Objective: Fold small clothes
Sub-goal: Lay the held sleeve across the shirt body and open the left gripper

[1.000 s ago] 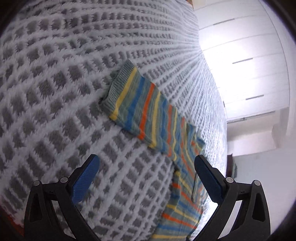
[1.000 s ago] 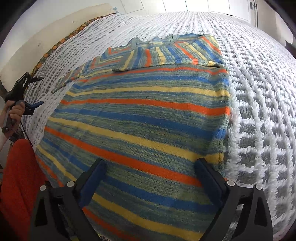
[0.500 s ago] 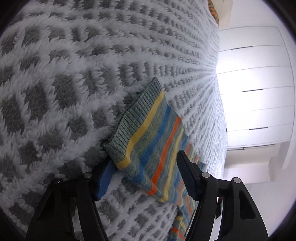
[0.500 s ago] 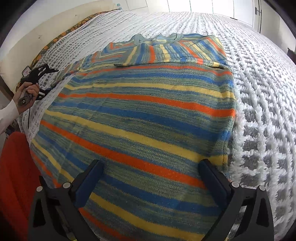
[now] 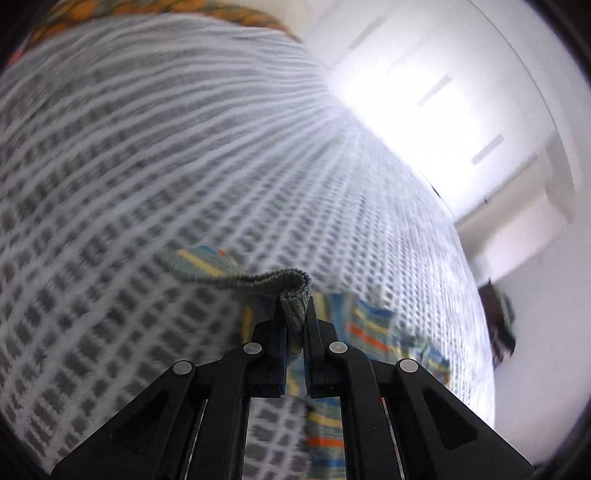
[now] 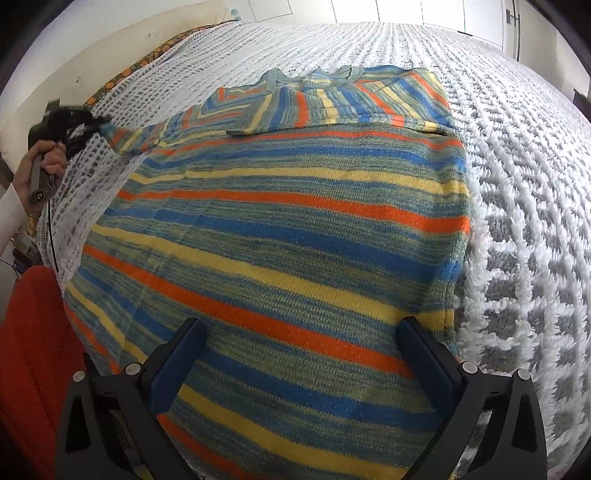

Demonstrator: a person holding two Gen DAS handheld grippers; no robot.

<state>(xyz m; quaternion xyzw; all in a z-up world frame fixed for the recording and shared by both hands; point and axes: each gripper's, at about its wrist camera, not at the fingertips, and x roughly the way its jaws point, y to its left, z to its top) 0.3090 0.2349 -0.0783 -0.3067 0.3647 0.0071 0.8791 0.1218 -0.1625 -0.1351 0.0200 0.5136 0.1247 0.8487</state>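
Two wrist views, one bed. Surface is a white-and-grey waffle-knit blanket (image 6: 524,206), shaggy raised white ribs around grey squares, covering the whole bed. An orange-patterned fabric edge (image 5: 207,9) shows along the far-left side of the bed, against a plain cream wall. White cabinet doors (image 5: 454,107) with slim bar handles stand past the far end, heavily overexposed. Red fabric (image 6: 33,350) sits at the near-left corner of the right wrist view; can't tell what it is.

Striped sweater (image 6: 280,236): fine flat knit, mottled grey-green base with orange, yellow and blue horizontal bands. Body lies flat on the blanket, rectangular, hem end near, neckline far. One sleeve is folded across the chest near the collar, its stripes running crosswise to the body's.

Left sleeve cuff (image 5: 291,291): ribbed grey-green knit, bunched into a thick roll. Left gripper (image 5: 294,314) has its jaws pressed together on that cuff, pinching it; the sleeve arcs off to the left and hangs clear of the blanket. In the right wrist view the same gripper sits far left, held by a hand (image 6: 40,166) with a white cuff, the sleeve stretched from the shoulder out to it. Left view is motion-blurred.

Right gripper (image 6: 301,339): blue-padded jaws spread wide, over the near hem area of the sweater body, nothing between them. Contact with the knit can't be told.
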